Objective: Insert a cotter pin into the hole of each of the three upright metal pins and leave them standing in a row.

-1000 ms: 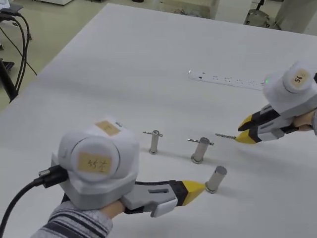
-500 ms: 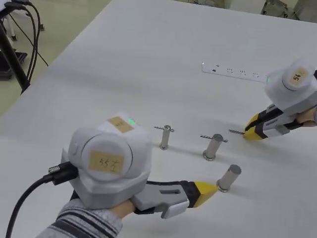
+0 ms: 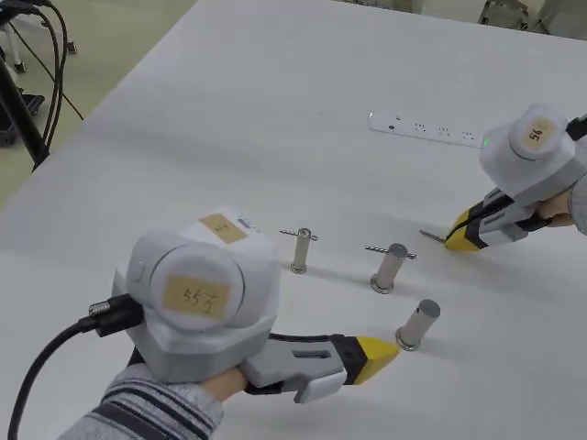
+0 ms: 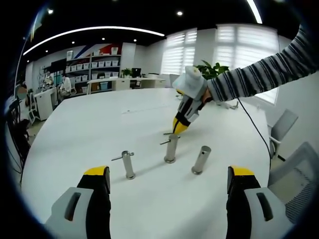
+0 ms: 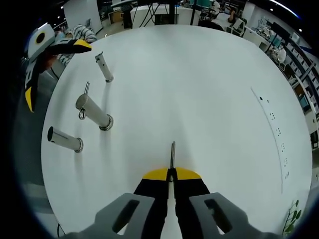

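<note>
Three upright metal pins stand in a row. The far pin (image 3: 300, 249) (image 4: 128, 164) and the middle pin (image 3: 389, 267) (image 4: 171, 148) each carry a cotter pin through the top. The near pin (image 3: 418, 324) (image 4: 201, 159) (image 5: 65, 139) has none. My right gripper (image 3: 456, 240) (image 5: 172, 173) is shut on a cotter pin (image 3: 431, 236) (image 5: 172, 155), low over the table to the right of the middle pin. My left gripper (image 3: 378, 353) (image 4: 168, 173) is open with nothing between its jaws, and one yellow tip lies just left of the near pin.
A white power strip (image 3: 426, 131) (image 5: 274, 129) lies on the table behind the right gripper. The white table (image 3: 229, 119) is bare around the pins. Its left edge drops to a floor with cables and a stand (image 3: 23, 101).
The head camera has shifted. My right gripper, still holding the cotter pin, has edged slightly closer to the middle pin. My left gripper stays beside the near pin.
</note>
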`<state>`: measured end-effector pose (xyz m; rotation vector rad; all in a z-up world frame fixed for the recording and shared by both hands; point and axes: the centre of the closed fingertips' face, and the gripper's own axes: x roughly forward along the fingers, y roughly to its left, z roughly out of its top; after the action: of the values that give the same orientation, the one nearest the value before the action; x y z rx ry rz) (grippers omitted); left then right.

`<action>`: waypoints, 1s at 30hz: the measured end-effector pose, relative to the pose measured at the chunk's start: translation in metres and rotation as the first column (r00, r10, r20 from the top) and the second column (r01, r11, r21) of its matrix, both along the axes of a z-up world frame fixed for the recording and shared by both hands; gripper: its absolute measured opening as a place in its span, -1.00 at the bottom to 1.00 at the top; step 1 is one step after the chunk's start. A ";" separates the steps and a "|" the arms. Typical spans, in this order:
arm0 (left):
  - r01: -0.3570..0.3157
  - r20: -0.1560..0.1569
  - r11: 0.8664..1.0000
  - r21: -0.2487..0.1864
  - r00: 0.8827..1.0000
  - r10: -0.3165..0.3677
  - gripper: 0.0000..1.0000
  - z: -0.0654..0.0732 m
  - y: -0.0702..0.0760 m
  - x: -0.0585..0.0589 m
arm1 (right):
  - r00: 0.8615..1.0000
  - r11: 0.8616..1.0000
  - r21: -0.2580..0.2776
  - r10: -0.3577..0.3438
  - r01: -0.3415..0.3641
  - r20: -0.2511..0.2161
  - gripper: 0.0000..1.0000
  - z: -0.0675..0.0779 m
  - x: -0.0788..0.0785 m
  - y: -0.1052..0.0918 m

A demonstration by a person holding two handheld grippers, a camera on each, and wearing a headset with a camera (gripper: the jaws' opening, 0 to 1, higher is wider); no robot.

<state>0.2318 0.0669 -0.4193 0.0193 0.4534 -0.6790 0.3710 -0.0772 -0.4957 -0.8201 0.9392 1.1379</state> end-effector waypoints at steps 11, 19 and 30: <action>0.028 -0.004 1.000 0.006 1.000 -0.028 0.89 -0.001 -0.006 -0.003 | 0.998 0.999 -0.025 0.036 -0.035 0.047 -1.00 0.010 -0.010 -0.003; 0.061 0.002 0.998 0.002 0.998 -0.061 0.80 0.002 -0.012 -0.007 | 0.994 0.998 -0.026 0.063 -0.061 0.089 -1.00 0.030 -0.025 -0.010; 0.143 -0.018 0.990 -0.014 0.990 -0.143 0.60 0.001 -0.030 -0.019 | 0.986 0.995 -0.008 0.101 -0.100 0.136 -1.00 0.057 -0.053 -0.010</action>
<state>0.2132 0.0370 -0.4188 0.0338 0.4690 -0.8237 0.3176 -0.0876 -0.4384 -0.9429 0.7928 1.1528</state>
